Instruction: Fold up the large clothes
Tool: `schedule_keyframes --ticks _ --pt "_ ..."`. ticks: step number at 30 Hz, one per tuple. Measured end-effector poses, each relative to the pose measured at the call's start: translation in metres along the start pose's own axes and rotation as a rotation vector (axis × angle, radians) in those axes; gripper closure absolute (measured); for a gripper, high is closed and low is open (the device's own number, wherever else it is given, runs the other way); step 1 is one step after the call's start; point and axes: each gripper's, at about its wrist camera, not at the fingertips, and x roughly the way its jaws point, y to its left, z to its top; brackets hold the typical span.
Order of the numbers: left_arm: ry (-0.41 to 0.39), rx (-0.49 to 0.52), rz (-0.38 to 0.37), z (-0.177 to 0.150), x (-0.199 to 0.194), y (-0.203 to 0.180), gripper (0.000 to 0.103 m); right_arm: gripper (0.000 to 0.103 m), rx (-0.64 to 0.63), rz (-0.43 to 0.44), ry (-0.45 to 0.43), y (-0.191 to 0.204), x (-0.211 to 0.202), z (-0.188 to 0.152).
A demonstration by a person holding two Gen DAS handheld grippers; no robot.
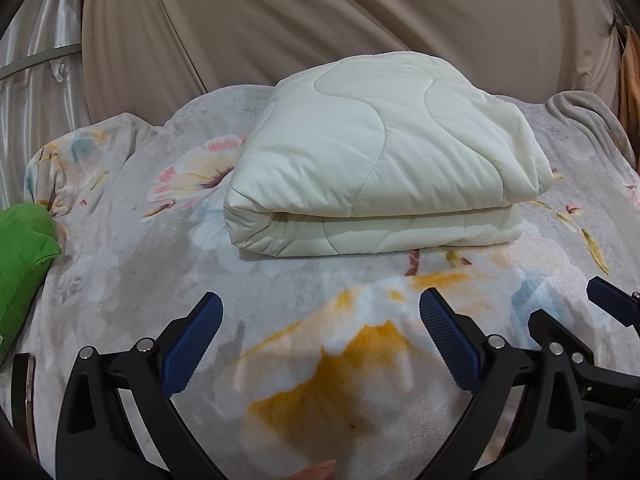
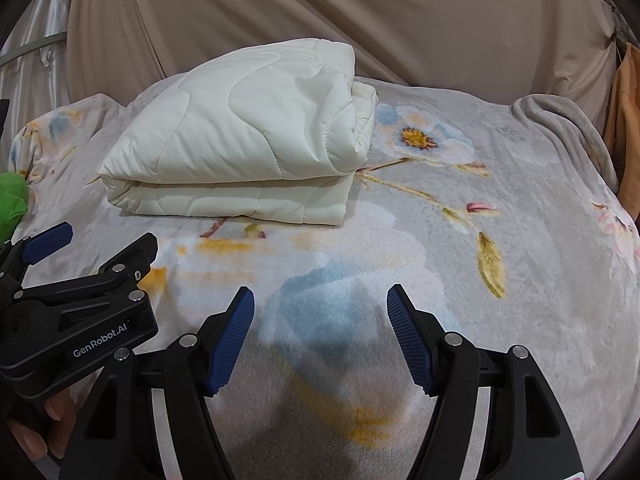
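Note:
A cream quilted comforter (image 1: 380,156) lies folded into a thick rectangular bundle on the floral fleece blanket (image 1: 320,320); it also shows in the right wrist view (image 2: 240,140) at upper left. My left gripper (image 1: 320,308) is open and empty, a short way in front of the bundle. My right gripper (image 2: 320,300) is open and empty, in front of and to the right of the bundle. The right gripper shows at the right edge of the left wrist view (image 1: 580,320). The left gripper shows at the left edge of the right wrist view (image 2: 88,256).
A green cushion (image 1: 20,260) lies at the left edge of the bed. A beige curtain (image 1: 320,20) hangs behind. A grey rolled blanket edge (image 2: 568,128) lies at the far right, with orange cloth (image 2: 626,120) hanging beyond it.

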Motion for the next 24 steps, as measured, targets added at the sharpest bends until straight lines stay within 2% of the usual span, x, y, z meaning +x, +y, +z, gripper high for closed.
schedule_keyframes --ticks 24 --pt "-0.006 0.014 0.01 0.0021 -0.0043 -0.0006 0.009 0.036 -0.003 -0.01 -0.009 -0.0031 -0.0007 0.002"
